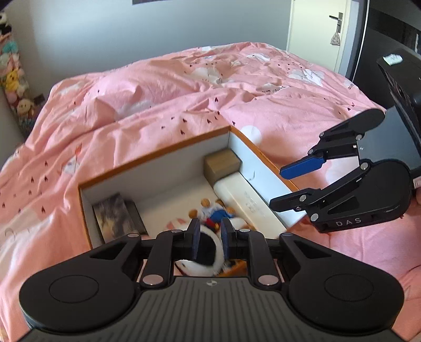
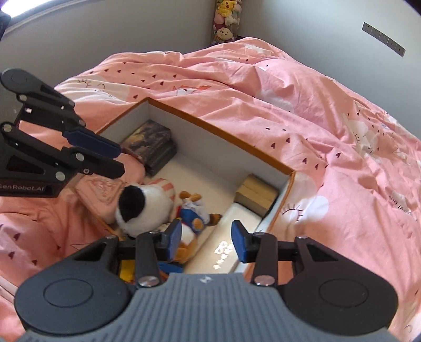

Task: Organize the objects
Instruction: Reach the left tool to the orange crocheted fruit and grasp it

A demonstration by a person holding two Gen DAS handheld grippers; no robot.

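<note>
An open orange-edged box (image 1: 158, 155) (image 2: 218, 131) lies on the pink bed. Inside it are a dark picture box (image 1: 115, 218) (image 2: 150, 139), a tan block (image 1: 222, 164) (image 2: 256, 193), a white carton (image 1: 247, 205) (image 2: 226, 244), a small bear doll in blue (image 1: 214, 213) (image 2: 192, 210) and a white plush with a black patch (image 1: 202, 252) (image 2: 142, 207). My left gripper (image 1: 209, 240) is nearly shut around the white plush at the box's near edge; in the right wrist view (image 2: 105, 157) it appears above the plush. My right gripper (image 2: 206, 243) (image 1: 289, 189) is open and empty over the box's right side.
The rumpled pink duvet (image 1: 184, 92) (image 2: 329, 118) covers the bed all around the box. A column of plush toys (image 1: 13, 79) (image 2: 226, 21) hangs in the room corner. A white door (image 1: 323, 31) stands past the bed's far right.
</note>
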